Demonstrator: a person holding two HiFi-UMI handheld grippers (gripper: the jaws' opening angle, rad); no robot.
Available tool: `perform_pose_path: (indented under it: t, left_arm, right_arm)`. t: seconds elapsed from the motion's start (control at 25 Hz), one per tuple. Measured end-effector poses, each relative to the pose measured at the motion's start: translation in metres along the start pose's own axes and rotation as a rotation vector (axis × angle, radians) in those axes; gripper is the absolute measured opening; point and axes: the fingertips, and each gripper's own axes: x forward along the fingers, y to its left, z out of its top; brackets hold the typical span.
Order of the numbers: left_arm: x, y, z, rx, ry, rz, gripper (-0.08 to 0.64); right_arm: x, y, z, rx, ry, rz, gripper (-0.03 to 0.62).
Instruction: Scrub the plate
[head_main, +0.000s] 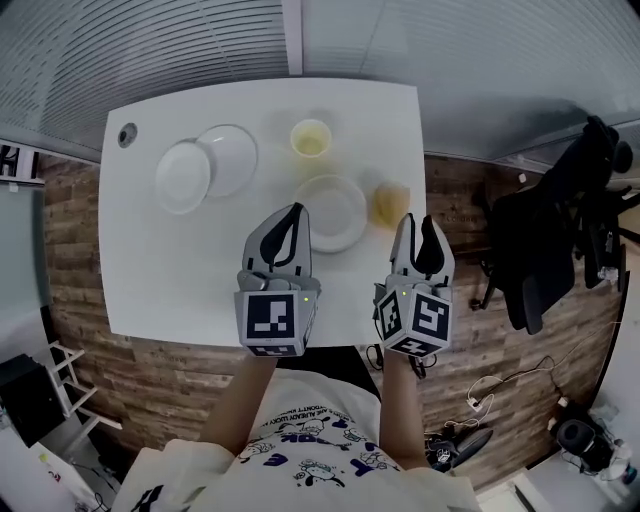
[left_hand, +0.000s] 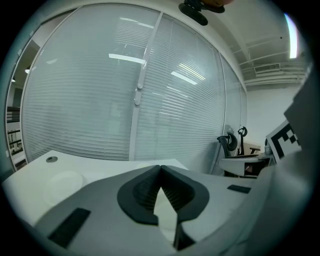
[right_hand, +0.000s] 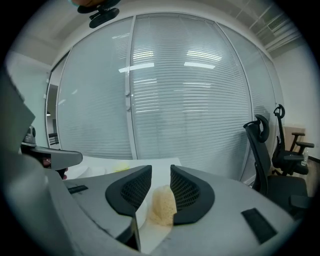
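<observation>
The sponge (head_main: 392, 203) sits on the white counter (head_main: 180, 270), just beside the right edge of the plate (head_main: 335, 212), and this decides the coming move. It lies straight ahead of the right gripper (head_main: 418, 228), a little toward the plate side. In the right gripper view the fingers (right_hand: 187, 192) stand apart with nothing pressed between them. The sponge (right_hand: 162, 205) shows through the gap, closer to the right-hand finger, and is not yet held. The right hand is plainly the nearer one to it; a short reach forward and down would likely bring the sponge between the fingers.

The plate lies between the two grippers, ahead and to the right of the left gripper (head_main: 294, 214). The left gripper's fingers (left_hand: 177, 192) are closed tip to tip on nothing. In the head view that tip overlaps the plate's near-left rim; whether it touches cannot be told.
</observation>
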Motion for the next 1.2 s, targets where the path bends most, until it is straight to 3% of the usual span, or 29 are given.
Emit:
perform_pose_path:
  t: [0.12, 1.2]
  left_arm:
    - [0.006, 0.003, -0.006, -0.002, 0.015, -0.004, 0.025]
    - [0.027, 0.022, -0.05, -0.028, 0.129, 0.026, 0.025]
  right_arm:
    - [0.009, -0.001, -0.01, -0.008, 0.04, 0.001, 0.147]
    - [0.044, -0.019, -0.067, 0.002, 0.191, -0.014, 0.147]
